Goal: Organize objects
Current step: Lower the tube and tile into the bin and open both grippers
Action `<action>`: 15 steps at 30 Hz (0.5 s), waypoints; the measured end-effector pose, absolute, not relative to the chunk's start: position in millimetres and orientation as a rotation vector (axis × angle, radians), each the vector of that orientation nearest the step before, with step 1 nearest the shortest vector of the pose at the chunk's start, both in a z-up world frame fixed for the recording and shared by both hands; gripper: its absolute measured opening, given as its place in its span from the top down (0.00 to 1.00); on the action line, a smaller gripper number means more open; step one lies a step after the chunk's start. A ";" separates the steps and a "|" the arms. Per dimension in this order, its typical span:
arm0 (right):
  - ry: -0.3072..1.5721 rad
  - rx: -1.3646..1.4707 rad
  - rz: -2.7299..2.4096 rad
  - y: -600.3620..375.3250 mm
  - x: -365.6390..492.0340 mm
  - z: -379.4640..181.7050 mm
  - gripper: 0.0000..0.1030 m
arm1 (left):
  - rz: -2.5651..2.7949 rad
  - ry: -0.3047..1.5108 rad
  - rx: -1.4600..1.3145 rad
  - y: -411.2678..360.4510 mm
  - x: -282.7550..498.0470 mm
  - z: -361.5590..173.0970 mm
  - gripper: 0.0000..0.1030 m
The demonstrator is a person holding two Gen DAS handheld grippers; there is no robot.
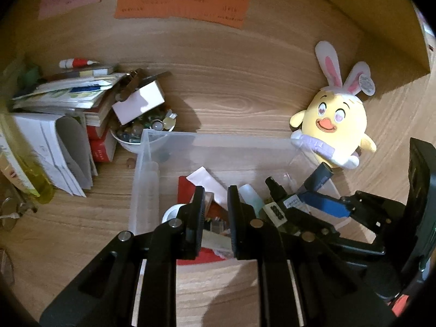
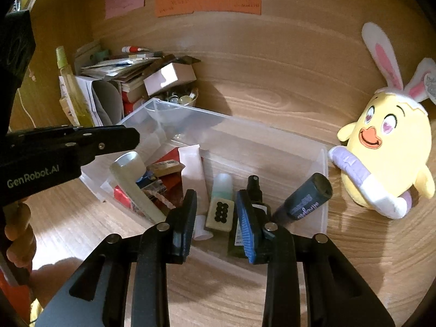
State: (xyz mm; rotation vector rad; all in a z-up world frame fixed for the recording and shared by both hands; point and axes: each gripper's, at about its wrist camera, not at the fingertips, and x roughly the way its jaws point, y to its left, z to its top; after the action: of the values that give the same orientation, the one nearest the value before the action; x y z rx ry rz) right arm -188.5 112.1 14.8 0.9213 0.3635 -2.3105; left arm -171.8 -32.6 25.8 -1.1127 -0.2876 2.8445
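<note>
A clear plastic bin (image 2: 324, 163) on the wooden desk holds a cream tile with black dots (image 2: 219, 212), a green-capped bottle (image 2: 223, 185), a dark spray bottle (image 2: 254, 188), a dark marker (image 2: 302, 199), a white tube (image 2: 192, 169) and a cream bottle (image 2: 130, 174). My right gripper (image 2: 216, 194) hangs over the bin's near side. Its jaws stand apart and the tile lies loose below the gap. My left gripper (image 1: 216, 190) hovers over the bin's (image 1: 144, 147) left part, its fingers nearly together with nothing between them. Its tip (image 2: 133, 136) also shows from the side.
A yellow plush chick with bunny ears (image 2: 389, 147) leans right of the bin. Behind the bin on the left are a pile of books and papers (image 1: 54, 95), a white bowl of beads (image 1: 141, 133) and a yellow bottle (image 2: 70, 90). A person's hand (image 2: 16, 231) grips the left handle.
</note>
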 end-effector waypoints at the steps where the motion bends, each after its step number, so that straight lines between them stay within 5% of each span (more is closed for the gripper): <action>1: 0.364 0.914 -2.314 113.8 -185.9 16.5 0.73 | 2.851 -0.282 -1.108 -32.9 -168.9 26.6 0.83; 15: 0.307 0.806 -2.349 142.8 -145.8 36.6 0.34 | 2.956 -0.174 -1.046 -28.8 -117.5 28.9 0.48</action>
State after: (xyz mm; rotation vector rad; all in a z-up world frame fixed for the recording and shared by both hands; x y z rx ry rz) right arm -145.8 142.8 36.6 0.8062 0.3074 -2.3490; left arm -117.5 -28.8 28.9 -1.0458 -0.1739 2.9556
